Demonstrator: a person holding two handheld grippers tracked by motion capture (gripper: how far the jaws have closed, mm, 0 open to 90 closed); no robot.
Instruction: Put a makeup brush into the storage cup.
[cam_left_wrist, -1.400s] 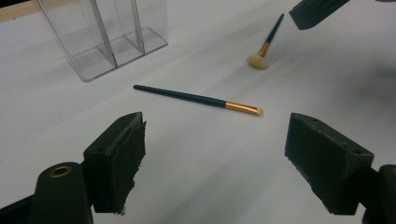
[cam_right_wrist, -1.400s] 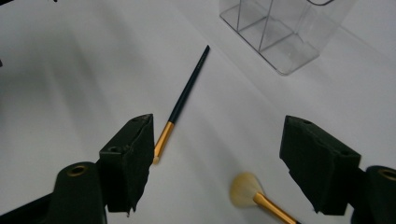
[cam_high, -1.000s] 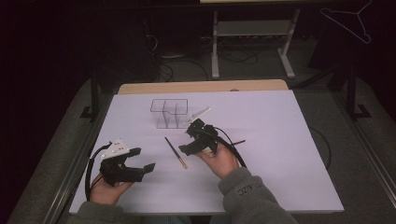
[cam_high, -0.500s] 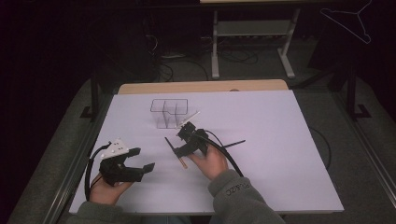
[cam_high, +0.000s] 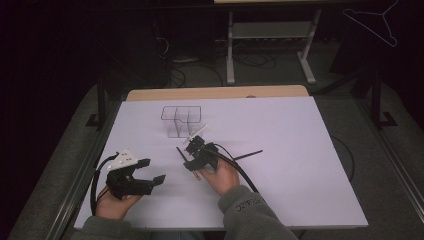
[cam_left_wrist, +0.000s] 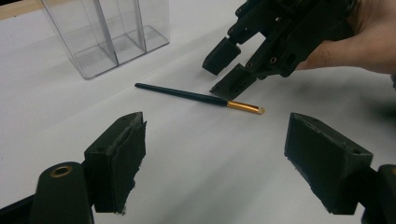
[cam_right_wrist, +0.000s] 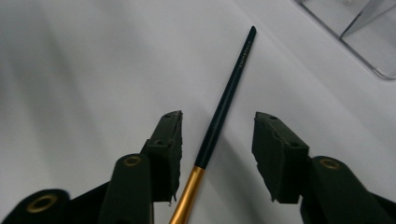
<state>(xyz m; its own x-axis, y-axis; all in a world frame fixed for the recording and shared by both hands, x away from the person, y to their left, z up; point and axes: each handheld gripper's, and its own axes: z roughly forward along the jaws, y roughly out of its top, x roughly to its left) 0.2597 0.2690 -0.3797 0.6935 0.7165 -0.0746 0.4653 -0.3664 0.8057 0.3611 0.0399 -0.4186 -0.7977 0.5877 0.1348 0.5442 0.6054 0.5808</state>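
Since the earlier frames my right gripper (cam_high: 192, 156) has come down and to the left from beside the organizer (cam_high: 181, 120) and now straddles the brush (cam_right_wrist: 224, 105), while the left gripper (cam_high: 150, 172) has stayed parked near the table's (cam_high: 300, 150) front left corner. Its jaws stand wide apart on nothing, and through its camera I see the right gripper (cam_left_wrist: 229, 70) poised over the brush (cam_left_wrist: 196, 96). The right jaws are open too, one on each side of the handle, just above where the dark shaft meets the gold ferrule; nothing is pinched yet. The brush lies flat on the white table, a little in front of the clear organizer (cam_left_wrist: 107, 37), its thin end pointing toward it. I judge it to be very light, stiff and slender, with a smooth lacquered handle that could roll or squirt out from between the pads. I would close on the thicker stretch next to the ferrule, square across the shaft, and keep off the bristle end. Lying so low, it may need the jaws right down at the table surface to catch it.
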